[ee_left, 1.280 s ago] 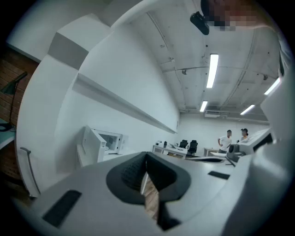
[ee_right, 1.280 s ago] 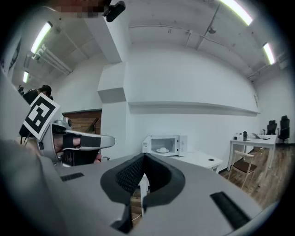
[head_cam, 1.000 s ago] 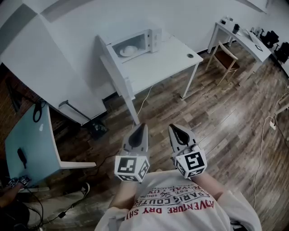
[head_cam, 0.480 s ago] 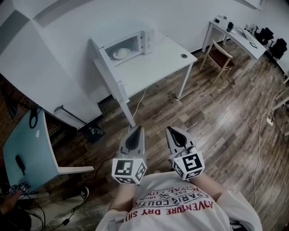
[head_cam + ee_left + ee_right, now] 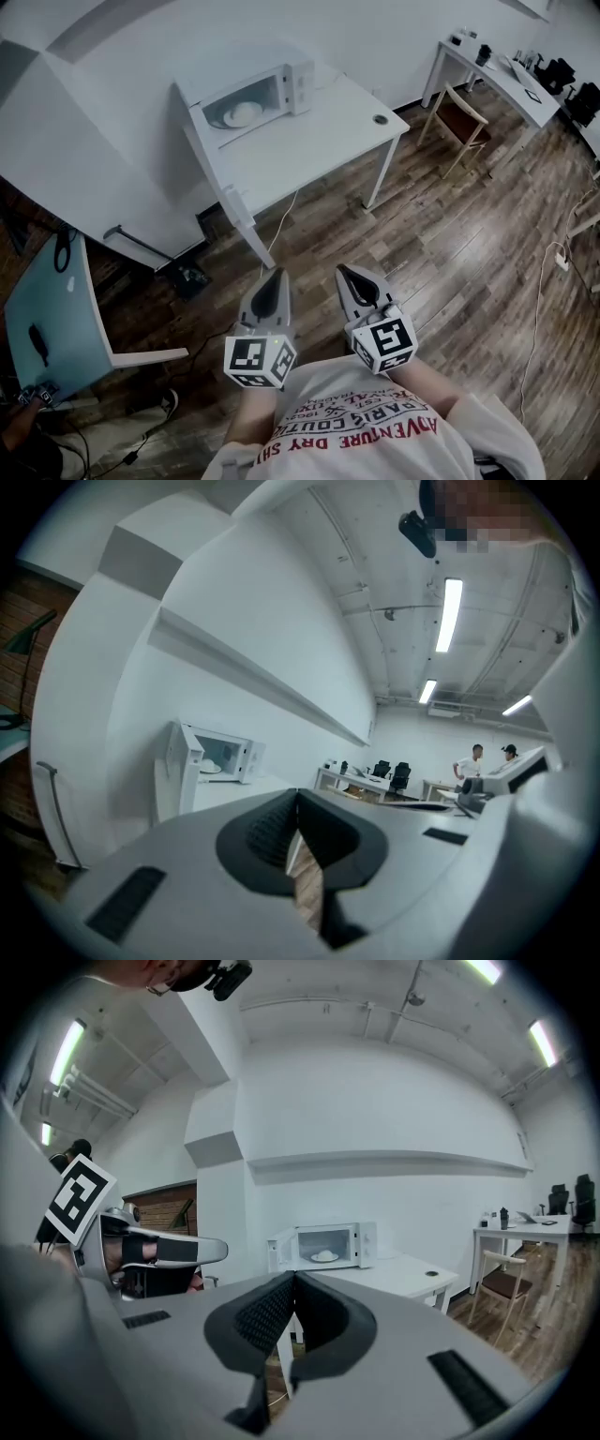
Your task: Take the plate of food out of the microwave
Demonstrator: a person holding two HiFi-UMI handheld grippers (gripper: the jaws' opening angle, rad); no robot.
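A white microwave (image 5: 253, 94) stands on the far left of a white table (image 5: 309, 141), its door swung open to the left. Inside it rests a plate of food (image 5: 242, 113), also seen in the right gripper view as a plate of food (image 5: 324, 1256) inside the microwave (image 5: 328, 1246). The left gripper view shows the microwave (image 5: 214, 757) at a distance. Both grippers hang close to my chest, far from the table. My left gripper (image 5: 270, 283) is shut and empty. My right gripper (image 5: 348, 278) is shut and empty too.
A wooden chair (image 5: 461, 120) stands right of the table, by a second white desk (image 5: 502, 80) with small items. A teal table (image 5: 52, 314) sits at the left. A cable (image 5: 286, 220) hangs from the white table to the wood floor. Two people (image 5: 492, 757) stand far off.
The view has shifted forward: the table and microwave sit slightly lower and closer in the head view. Both grippers stay shut near my chest and have drifted a little lower in the frame.
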